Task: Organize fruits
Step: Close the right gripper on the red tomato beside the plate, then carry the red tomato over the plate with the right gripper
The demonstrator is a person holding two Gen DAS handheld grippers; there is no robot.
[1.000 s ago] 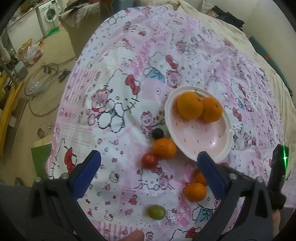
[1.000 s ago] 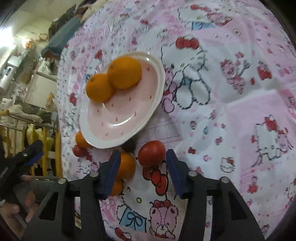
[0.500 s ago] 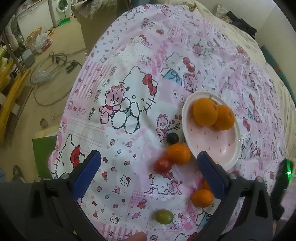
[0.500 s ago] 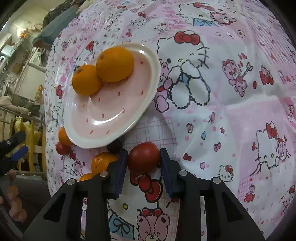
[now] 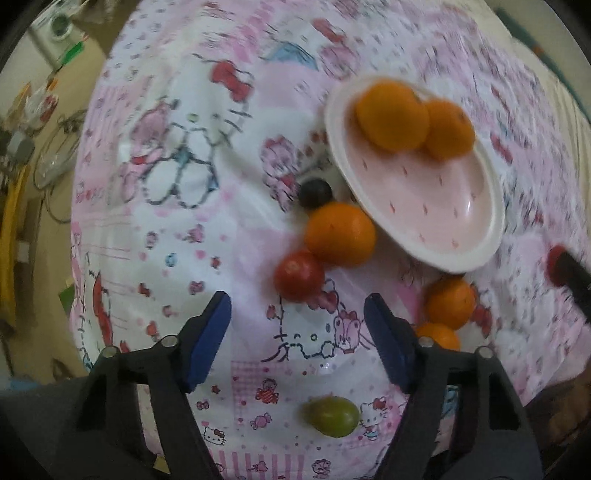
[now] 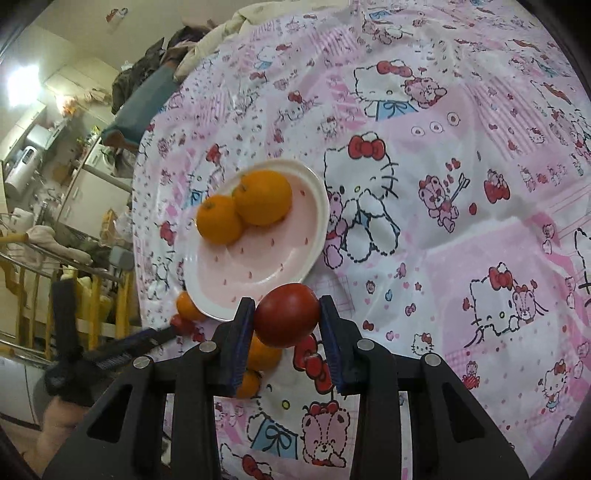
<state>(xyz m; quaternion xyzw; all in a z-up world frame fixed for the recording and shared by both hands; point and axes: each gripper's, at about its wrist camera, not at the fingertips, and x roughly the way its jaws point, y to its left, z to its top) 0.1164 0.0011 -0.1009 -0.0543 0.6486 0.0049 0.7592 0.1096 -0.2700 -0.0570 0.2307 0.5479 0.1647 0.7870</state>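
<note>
A pink plate (image 5: 443, 221) (image 6: 258, 273) holds two oranges (image 5: 393, 114) (image 6: 262, 197) on the Hello Kitty cloth. My right gripper (image 6: 286, 321) is shut on a red tomato (image 6: 286, 319) and holds it above the cloth at the plate's near edge. My left gripper (image 5: 297, 325) is open and empty, just short of a second red tomato (image 5: 298, 275). An orange (image 5: 340, 234) and a dark grape (image 5: 314, 192) lie beside that tomato. Two small oranges (image 5: 448, 302) lie to the right and a green grape (image 5: 330, 415) lies below the left gripper.
The cloth-covered table's left edge (image 5: 79, 221) drops to a floor with cables and clutter. The right gripper's tip (image 5: 565, 271) shows at the right of the left wrist view. A bedding pile (image 6: 221, 33) lies at the table's far side.
My right gripper has lifted the red tomato off the cloth and risen. My left gripper has moved down and forward, closer to the second tomato and the orange.
</note>
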